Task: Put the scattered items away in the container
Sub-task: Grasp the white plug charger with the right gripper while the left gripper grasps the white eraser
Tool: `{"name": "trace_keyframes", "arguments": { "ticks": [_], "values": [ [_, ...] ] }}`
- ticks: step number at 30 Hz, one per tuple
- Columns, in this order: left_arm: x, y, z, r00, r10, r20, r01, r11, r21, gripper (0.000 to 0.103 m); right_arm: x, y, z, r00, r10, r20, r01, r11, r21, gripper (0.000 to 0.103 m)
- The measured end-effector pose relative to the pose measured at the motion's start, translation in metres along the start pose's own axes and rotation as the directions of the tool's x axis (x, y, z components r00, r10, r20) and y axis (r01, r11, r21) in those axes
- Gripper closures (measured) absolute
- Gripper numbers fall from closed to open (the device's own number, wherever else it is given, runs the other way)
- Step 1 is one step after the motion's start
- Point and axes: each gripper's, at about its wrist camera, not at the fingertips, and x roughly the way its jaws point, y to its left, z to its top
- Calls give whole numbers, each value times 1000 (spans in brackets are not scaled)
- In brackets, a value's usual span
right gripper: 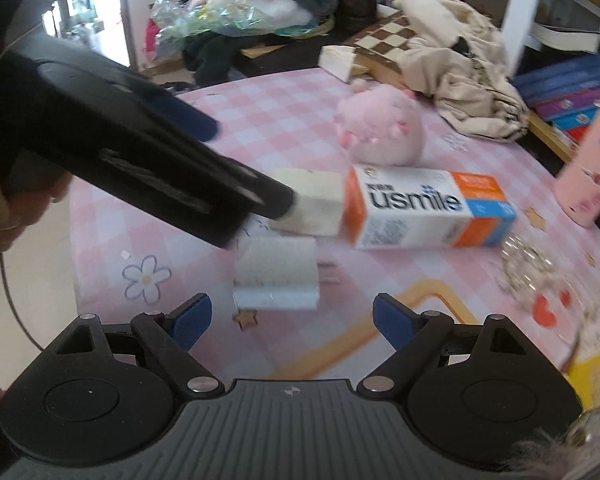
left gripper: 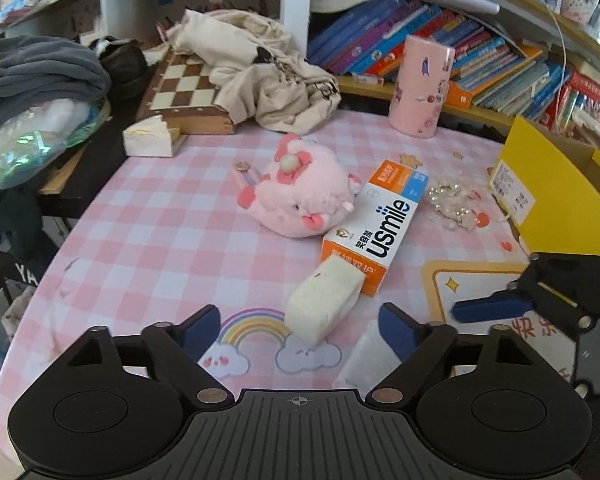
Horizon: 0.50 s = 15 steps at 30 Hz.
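Note:
On the pink checked tablecloth (left gripper: pixel 160 224) lie a pink plush toy (left gripper: pixel 300 196), a white and orange usmile box (left gripper: pixel 376 224), a cream plush block (left gripper: pixel 324 300), a white block (left gripper: pixel 360 360) and a bead bracelet (left gripper: pixel 452 200). The yellow container (left gripper: pixel 556 188) stands at the right edge. My left gripper (left gripper: pixel 300 332) is open, its fingers either side of the cream block's near end. My right gripper (right gripper: pixel 292 320) is open just short of the white block (right gripper: pixel 276 276). The cream block (right gripper: pixel 312 200), usmile box (right gripper: pixel 428 208) and plush toy (right gripper: pixel 384 128) lie beyond it.
A pink cylinder (left gripper: pixel 420 88), a chessboard (left gripper: pixel 184 92) under a beige cloth (left gripper: pixel 260 68), grey clothes (left gripper: pixel 40 76) and a shelf of books (left gripper: pixel 480 52) line the table's back. The left gripper's black body (right gripper: pixel 140 152) crosses the right wrist view.

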Motion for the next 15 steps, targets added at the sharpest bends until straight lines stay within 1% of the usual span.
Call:
{"name": "trace_keyframes", "arguments": {
  "ticks": [3,5,9,10,11,12,14,15],
  "values": [
    [13,-3,5,999,-19,-27,19,1000,24,24,11,0,4,1000,16,3,-16,1000,-14,19],
    [21,-5,7,999,-28,-44,29,999,38,31,17,-2,6,1000,21,-1,-21,1000,-14,22],
    [33,-6,10,997,-39,-69,42,998,44,36,24,-6,7,999,33,-4,-33,999,-7,27],
    [36,-5,11,996,-42,-73,45,998,45,39,26,-6,7,999,36,-6,-36,999,-6,31],
    [38,-5,12,996,-45,-79,49,998,45,44,27,-7,7,999,39,-10,-39,999,-3,37],
    [40,-5,12,995,-49,-84,53,998,45,47,28,-8,7,999,47,-12,-47,999,0,38],
    [44,-6,13,994,-57,-93,61,997,43,60,26,-11,5,998,60,-7,-60,998,12,39],
    [45,-6,12,993,-66,-93,70,997,39,60,25,-12,4,999,52,-8,-52,999,12,39]
  ]
}}
